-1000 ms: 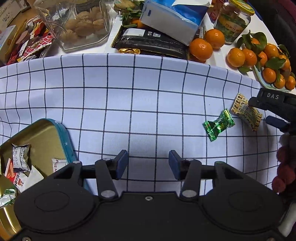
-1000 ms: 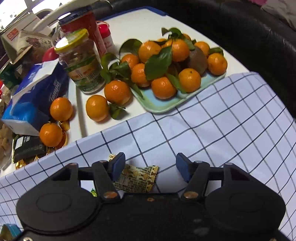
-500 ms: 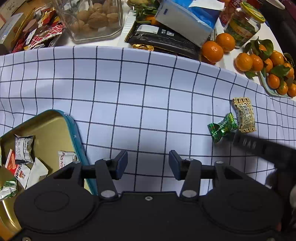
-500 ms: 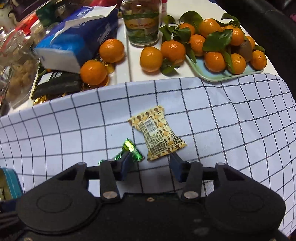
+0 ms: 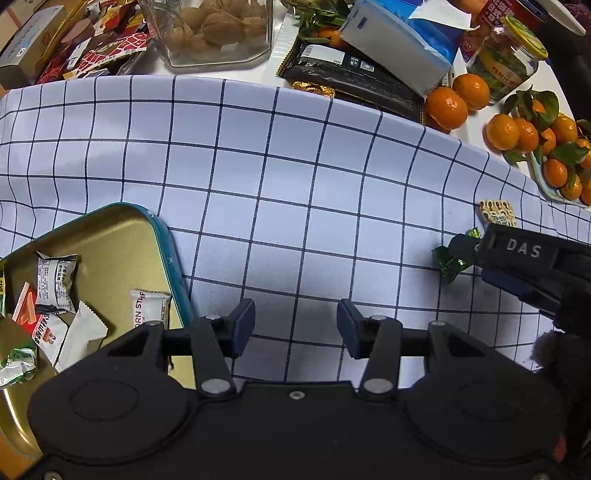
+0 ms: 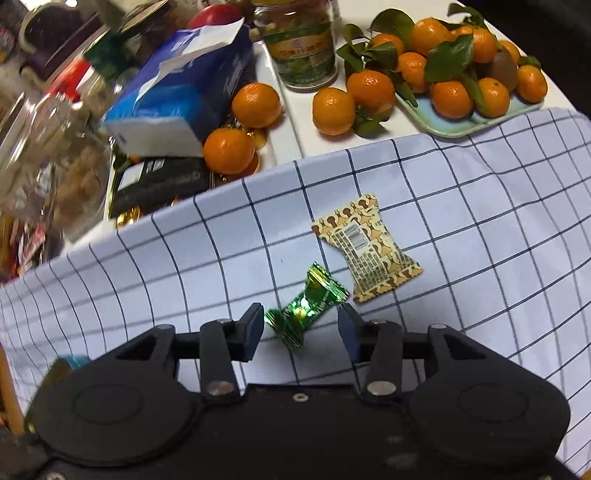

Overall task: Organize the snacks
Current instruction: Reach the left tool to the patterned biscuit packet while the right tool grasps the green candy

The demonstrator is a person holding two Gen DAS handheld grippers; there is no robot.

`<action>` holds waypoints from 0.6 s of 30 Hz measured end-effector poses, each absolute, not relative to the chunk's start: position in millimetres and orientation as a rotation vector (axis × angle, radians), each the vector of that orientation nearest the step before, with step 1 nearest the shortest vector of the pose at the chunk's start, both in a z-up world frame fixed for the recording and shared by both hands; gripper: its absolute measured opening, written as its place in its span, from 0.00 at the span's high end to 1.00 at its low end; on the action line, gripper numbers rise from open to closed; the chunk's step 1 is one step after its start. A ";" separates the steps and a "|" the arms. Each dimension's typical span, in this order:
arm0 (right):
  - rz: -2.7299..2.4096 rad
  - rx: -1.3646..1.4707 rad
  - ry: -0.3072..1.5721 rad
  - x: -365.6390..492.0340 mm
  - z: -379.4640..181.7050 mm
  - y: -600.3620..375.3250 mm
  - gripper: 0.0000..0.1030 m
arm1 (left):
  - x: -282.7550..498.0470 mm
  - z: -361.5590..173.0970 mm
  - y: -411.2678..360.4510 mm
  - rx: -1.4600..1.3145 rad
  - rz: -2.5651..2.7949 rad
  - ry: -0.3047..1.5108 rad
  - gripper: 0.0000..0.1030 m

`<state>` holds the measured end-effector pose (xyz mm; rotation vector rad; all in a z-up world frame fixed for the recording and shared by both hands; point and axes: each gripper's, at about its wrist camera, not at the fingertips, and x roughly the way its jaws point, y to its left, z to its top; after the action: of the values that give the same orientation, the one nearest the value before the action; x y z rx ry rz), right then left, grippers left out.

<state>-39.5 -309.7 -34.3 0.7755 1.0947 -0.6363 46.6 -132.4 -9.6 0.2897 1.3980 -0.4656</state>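
A green foil candy [image 6: 305, 306] lies on the checked cloth, between the open fingers of my right gripper [image 6: 300, 326]. A tan patterned snack packet [image 6: 365, 253] lies just beyond it to the right. In the left wrist view the candy [image 5: 448, 260] and the packet [image 5: 498, 213] sit at the right, partly hidden by the right gripper [image 5: 466, 246]. My left gripper [image 5: 295, 326] is open and empty above the cloth, beside the gold tin with a teal rim [image 5: 122, 236] that holds several wrapped snacks.
Beyond the cloth stand a blue tissue pack [image 6: 184, 92], loose tangerines [image 6: 229, 149], a tray of tangerines [image 6: 472, 118], a glass jar [image 6: 306, 48], a dark packet [image 5: 351, 75] and a walnut container [image 5: 214, 33].
My right gripper has moved left and nearer, from beside the tan packet to around the green candy. The left gripper has drawn back slightly; the tin shows more.
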 end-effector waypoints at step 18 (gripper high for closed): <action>-0.593 0.700 1.209 -25.8 -48.2 -297.7 0.77 | 54.1 -9.3 -133.5 0.262 -0.464 1.415 0.46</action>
<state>-25.8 -297.7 -48.2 0.6999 1.2092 -0.5930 54.1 -133.5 -9.3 0.2621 1.4146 -0.4635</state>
